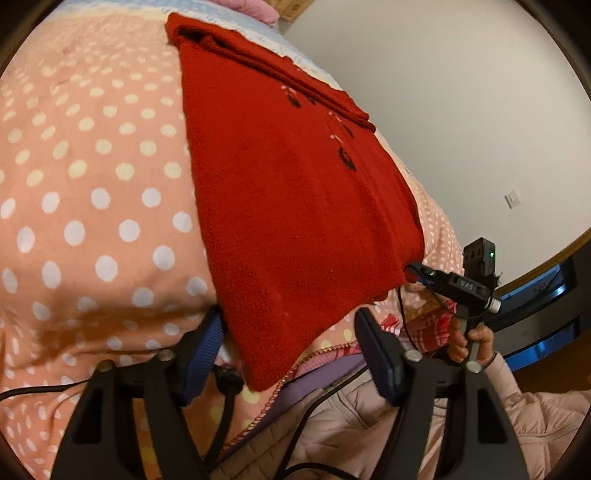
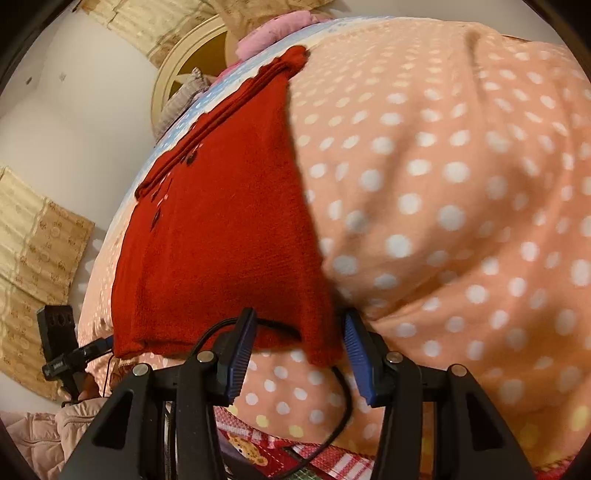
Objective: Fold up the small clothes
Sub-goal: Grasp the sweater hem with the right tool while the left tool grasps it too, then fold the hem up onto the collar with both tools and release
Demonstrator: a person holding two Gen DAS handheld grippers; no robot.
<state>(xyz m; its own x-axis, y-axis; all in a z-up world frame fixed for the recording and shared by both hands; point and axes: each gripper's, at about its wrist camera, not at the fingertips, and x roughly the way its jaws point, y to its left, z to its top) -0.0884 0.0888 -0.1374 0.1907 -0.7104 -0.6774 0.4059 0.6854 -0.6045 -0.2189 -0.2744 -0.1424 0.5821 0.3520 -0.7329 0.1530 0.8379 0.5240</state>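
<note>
A small red knitted garment [image 1: 291, 206] with dark flower embroidery lies flat on a pink polka-dot blanket [image 1: 92, 192]. It also shows in the right wrist view [image 2: 221, 240]. My left gripper [image 1: 291, 354] is open, its blue pads on either side of the garment's near hem corner. My right gripper [image 2: 299, 354] is open, its pads straddling the other near hem corner. In the left wrist view the right gripper [image 1: 417, 271] shows at the far hem corner. In the right wrist view the left gripper [image 2: 99, 345] shows at the hem's left corner.
The blanket [image 2: 461, 221] covers a bed. A pink cloth [image 2: 273, 31] lies at the far end. A white wall [image 1: 461, 110] stands beside the bed. The person's padded pink sleeve [image 1: 535, 406] and black cables [image 2: 340, 398] are near the bed's front edge.
</note>
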